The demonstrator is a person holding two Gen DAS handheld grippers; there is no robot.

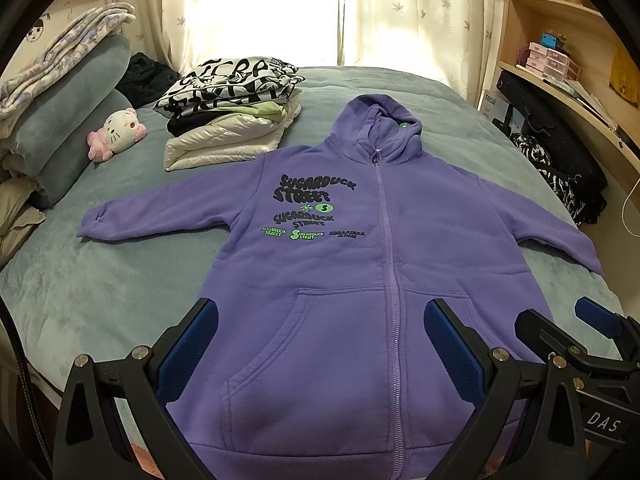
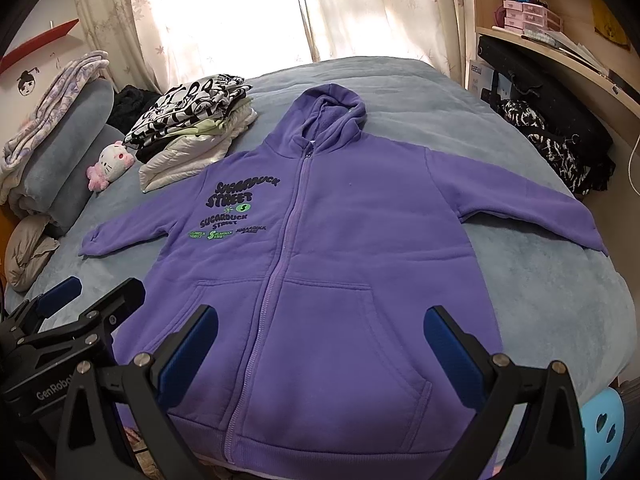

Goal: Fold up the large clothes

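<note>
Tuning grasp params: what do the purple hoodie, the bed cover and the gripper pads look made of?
Purple hoodie: thick matte knit, likely cotton-blend fleece; ribbed hem, soft creases.
Bed cover: grey-blue plush, probably polyester fleece; short nap with faint sheen.
Left gripper and right gripper pads: blue, finely textured, apparently rubber or foam.

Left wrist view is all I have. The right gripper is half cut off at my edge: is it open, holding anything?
Observer: The right gripper is open, fingers wide apart above the purple hoodie, with nothing between them.
Operator: Anything off the bed's near right corner?
Observer: Yes, a light blue object with heart-shaped cutouts sits just beyond the bed there.
Operator: Any label on the left gripper?
Observer: The left gripper has "GenRobo" printed on its body; the rest of the word is hidden.
</note>
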